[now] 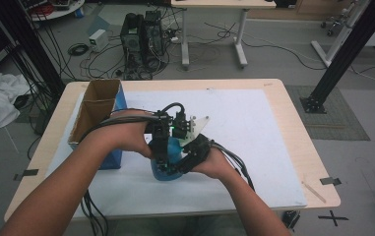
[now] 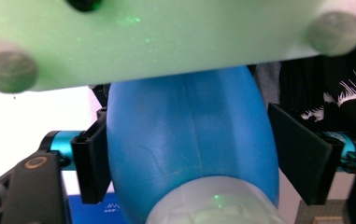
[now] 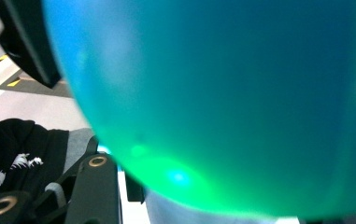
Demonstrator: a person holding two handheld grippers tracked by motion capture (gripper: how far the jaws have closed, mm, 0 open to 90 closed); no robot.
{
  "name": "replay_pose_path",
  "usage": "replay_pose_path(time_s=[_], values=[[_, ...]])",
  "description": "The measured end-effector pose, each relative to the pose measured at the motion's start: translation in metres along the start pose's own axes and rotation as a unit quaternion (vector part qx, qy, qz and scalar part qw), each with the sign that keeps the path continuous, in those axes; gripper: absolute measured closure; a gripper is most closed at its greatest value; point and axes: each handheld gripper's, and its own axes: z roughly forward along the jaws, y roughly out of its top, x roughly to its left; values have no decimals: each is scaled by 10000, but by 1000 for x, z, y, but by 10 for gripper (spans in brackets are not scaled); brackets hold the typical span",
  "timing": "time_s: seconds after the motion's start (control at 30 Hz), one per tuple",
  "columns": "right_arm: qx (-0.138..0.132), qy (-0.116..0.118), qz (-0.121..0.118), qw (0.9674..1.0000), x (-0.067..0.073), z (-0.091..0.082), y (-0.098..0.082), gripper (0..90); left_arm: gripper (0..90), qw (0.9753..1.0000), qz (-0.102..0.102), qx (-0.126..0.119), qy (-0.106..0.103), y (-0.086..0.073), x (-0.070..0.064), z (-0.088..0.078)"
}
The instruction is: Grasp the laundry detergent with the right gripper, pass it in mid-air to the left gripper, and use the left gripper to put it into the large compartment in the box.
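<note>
Where the two hands meet near the middle of the bench [image 1: 273, 98], a blue bottle [image 1: 168, 167] stands on the white sheet [image 1: 244, 142] covering the pale wood top: smooth, glossy plastic, rounded and bulbous in body, with a faint moulded seam running down it in the left gripper view, and a whitish ribbed part [image 2: 217, 205] at the bottom of that view. Left tongs [image 1: 161, 160]: black, angular jaws standing either side of the bottle [image 2: 189, 149], one jaw against its flank, the other a little off it; not clamped. Right tongs [image 1: 187, 164]: black, closed on the bottle, whose translucent blue-green wall [image 3: 222, 102] sits hard against the lens. Just beside the left hand [image 1: 126, 135], an open box [image 1: 96, 108], brown corrugated cardboard inside, blue outside, rectangular, upright.
</note>
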Motion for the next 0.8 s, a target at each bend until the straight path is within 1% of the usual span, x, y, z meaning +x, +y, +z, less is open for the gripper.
replay_pose_path(time_s=[0.07,0.1,0.17,0.23,0.27,0.3,0.4,0.43,0.47,0.6,0.63,0.7,0.73,0.77,0.8], values=[[-13,7,-15,10000,0,0,0,457,232,10000,-15,11,12,0,0,0],[-14,9,-21,10000,0,0,0,457,246,10000,-23,26,8,0,0,0],[-23,0,-17,10000,-1,1,0,457,263,10000,-15,31,70,0,-1,0],[-32,11,-2,10000,-1,2,-1,458,281,9999,-28,67,70,0,-1,0],[-18,8,-6,10000,-1,2,0,457,293,9999,-81,74,69,0,-2,0],[-10,17,17,10000,-1,2,0,457,302,9999,-53,89,106,0,-1,0],[-40,17,-19,10000,-2,3,0,458,303,9999,-47,115,113,-1,-1,0],[-33,10,-7,10000,-1,3,0,457,305,9998,-137,123,42,-1,-2,1],[-15,33,37,10000,-1,3,0,457,305,9998,-60,123,116,-1,-1,1],[-3,20,-3,10000,-2,4,0,457,321,9998,-101,142,127,-2,-1,1],[-5,27,5,10000,-2,4,0,457,326,9997,-142,150,93,-2,-1,1],[-2,36,26,10000,-1,4,0,458,333,9997,-167,162,102,-2,-2,1],[3,40,31,10000,-2,4,0,457,335,9996,-54,167,236,-1,0,0],[-48,-9,-86,10000,-3,4,0,458,338,9996,-77,168,212,-1,0,1],[-68,-26,-93,9999,-3,5,0,458,345,9996,-165,160,142,-2,-1,1]])
